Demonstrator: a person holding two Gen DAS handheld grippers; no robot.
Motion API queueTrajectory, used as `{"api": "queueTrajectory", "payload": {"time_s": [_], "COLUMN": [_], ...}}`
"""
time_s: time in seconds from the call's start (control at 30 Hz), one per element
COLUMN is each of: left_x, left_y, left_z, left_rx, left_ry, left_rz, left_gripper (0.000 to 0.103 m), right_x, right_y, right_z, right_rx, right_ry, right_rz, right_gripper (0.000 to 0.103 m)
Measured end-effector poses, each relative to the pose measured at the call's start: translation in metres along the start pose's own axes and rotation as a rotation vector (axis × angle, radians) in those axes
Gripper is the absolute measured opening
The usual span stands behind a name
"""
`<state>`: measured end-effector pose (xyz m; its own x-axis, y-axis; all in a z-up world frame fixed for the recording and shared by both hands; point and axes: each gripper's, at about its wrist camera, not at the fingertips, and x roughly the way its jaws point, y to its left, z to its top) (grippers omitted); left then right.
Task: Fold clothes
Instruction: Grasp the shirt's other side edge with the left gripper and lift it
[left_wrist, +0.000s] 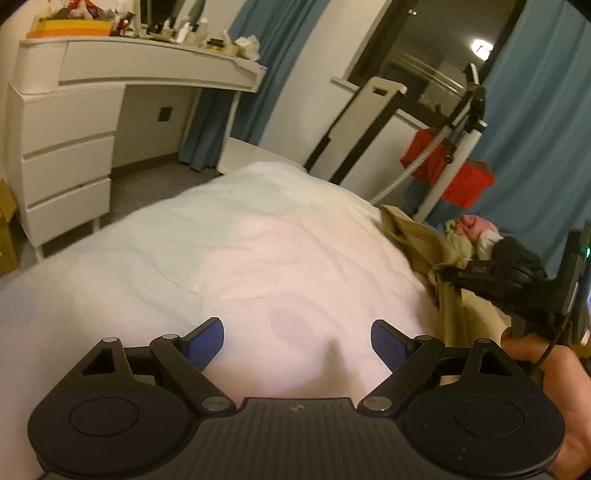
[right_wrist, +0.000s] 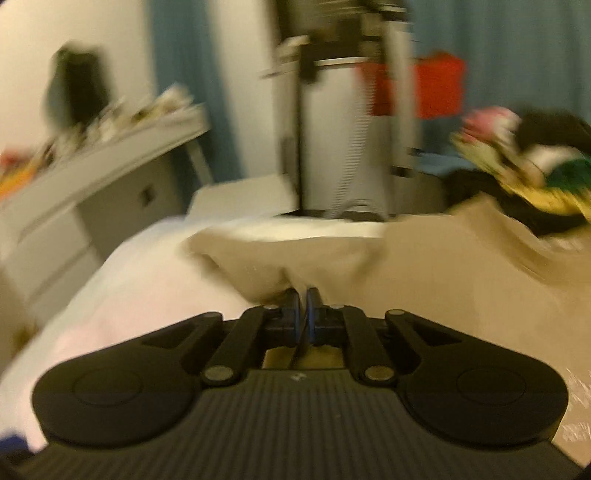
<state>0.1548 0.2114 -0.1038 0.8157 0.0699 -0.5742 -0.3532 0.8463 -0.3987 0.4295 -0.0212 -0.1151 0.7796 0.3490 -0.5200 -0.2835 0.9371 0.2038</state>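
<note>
A beige garment (right_wrist: 424, 258) at the white bed (left_wrist: 229, 251) edge was pinched by the closed right gripper (right_wrist: 303, 295), first fold step judged begun; left gripper (left_wrist: 297, 338) was held wide open, empty, needed on another edge.

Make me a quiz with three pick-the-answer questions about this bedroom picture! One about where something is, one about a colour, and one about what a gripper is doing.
1. Where does the tan garment lie?
A. On the white bed
B. Inside a drawer
C. On the floor

2. What colour are the curtains?
A. Yellow
B. Blue
C. Pink

3. What is the right gripper doing?
A. Standing wide open over bare sheet
B. Pinching the tan garment
C. Holding a bottle

Answers:
1 A, the cloth spreads over the white bed.
2 B, both hang blue beside the window.
3 B, its pads are shut with tan fabric bunched between them, while the left gripper stands open.
</note>
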Motion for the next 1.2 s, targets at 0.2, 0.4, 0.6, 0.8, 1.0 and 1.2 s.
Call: {"api": "queueTrajectory", "payload": {"time_s": [0.2, 0.4, 0.6, 0.8, 1.0, 1.2], "left_x": [0.001, 0.001, 0.003, 0.031, 0.087, 0.136], "left_y": [-0.016, -0.040, -0.056, -0.066, -0.044, -0.051], "left_z": [-0.012, -0.024, -0.025, -0.023, -0.007, 0.008], "left_rx": [0.029, 0.076, 0.099, 0.104, -0.087, -0.166], "left_ry": [0.001, 0.021, 0.034, 0.075, 0.064, 0.046], "left_rz": [-0.052, -0.105, -0.180, -0.199, -0.202, -0.282], "left_gripper": [0.088, 0.086, 0.081, 0.066, 0.026, 0.020], "right_x": [-0.029, -0.145, -0.289, -0.330, -0.316, -0.293], "right_y": [-0.044, -0.057, -0.062, -0.068, -0.080, -0.095], "right_z": [-0.008, -0.029, -0.078, -0.104, -0.123, -0.123], "right_rx": [0.151, 0.046, 0.013, 0.043, 0.030, 0.129], "right_ry": [-0.002, -0.026, -0.091, -0.150, -0.119, -0.063], "right_rz": [-0.010, 0.032, 0.045, 0.095, 0.125, 0.161], "right_gripper": [0.012, 0.054, 0.069, 0.070, 0.069, 0.069]}}
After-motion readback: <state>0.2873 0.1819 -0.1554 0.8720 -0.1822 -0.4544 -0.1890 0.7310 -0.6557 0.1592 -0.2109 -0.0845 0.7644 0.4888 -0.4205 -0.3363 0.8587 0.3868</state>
